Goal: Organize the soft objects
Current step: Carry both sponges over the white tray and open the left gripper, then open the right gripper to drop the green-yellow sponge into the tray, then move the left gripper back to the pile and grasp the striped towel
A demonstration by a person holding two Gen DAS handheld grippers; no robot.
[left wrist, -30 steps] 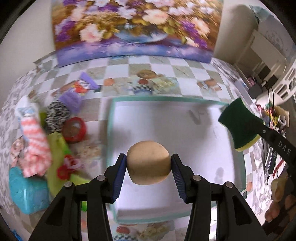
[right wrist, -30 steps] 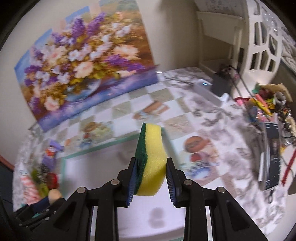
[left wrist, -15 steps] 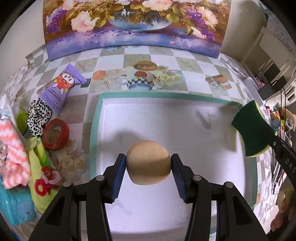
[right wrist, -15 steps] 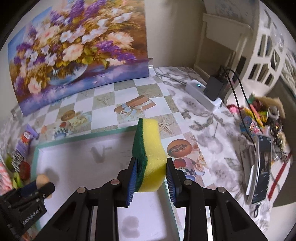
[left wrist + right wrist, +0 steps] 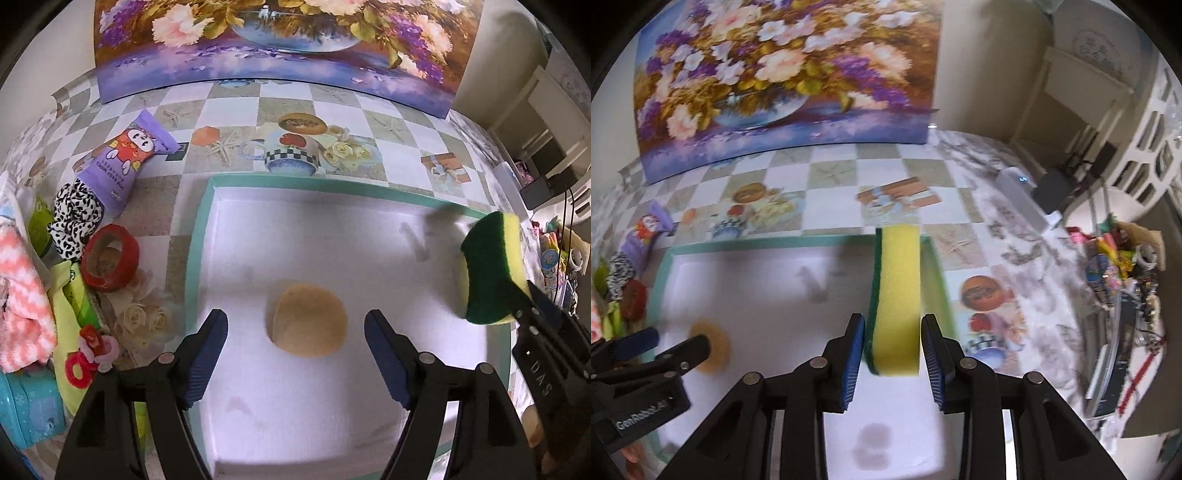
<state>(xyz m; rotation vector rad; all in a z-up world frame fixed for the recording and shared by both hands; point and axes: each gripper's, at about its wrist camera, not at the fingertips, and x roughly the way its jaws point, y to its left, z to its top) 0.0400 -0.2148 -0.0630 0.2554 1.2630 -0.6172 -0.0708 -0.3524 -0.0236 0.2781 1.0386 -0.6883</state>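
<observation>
One soft thing has just been let go: in the left wrist view the left gripper (image 5: pixel 295 354), which a second ago clamped the tan round sponge (image 5: pixel 309 320), now stands with its jaws opening and both blue pads clear of it. The sponge lies on the white floor of the teal-rimmed tray (image 5: pixel 199 236), toward the near middle, so that item appears delivered. This gripper points steeply down over the tray. At the right edge the green-and-yellow scouring sponge (image 5: pixel 491 273) hangs above the tray's right side. Other soft things, among them a red ring (image 5: pixel 109 260) and a spotted cloth (image 5: pixel 75 214), wait on the worktop (image 5: pixel 332 107) to the left.

In the right wrist view the right gripper (image 5: pixel 892 363) pinches the scouring sponge on edge, jaws starting to part, tilted down over the tray's far right corner; it has dropped closer than before. Its release looks imminent.
</observation>
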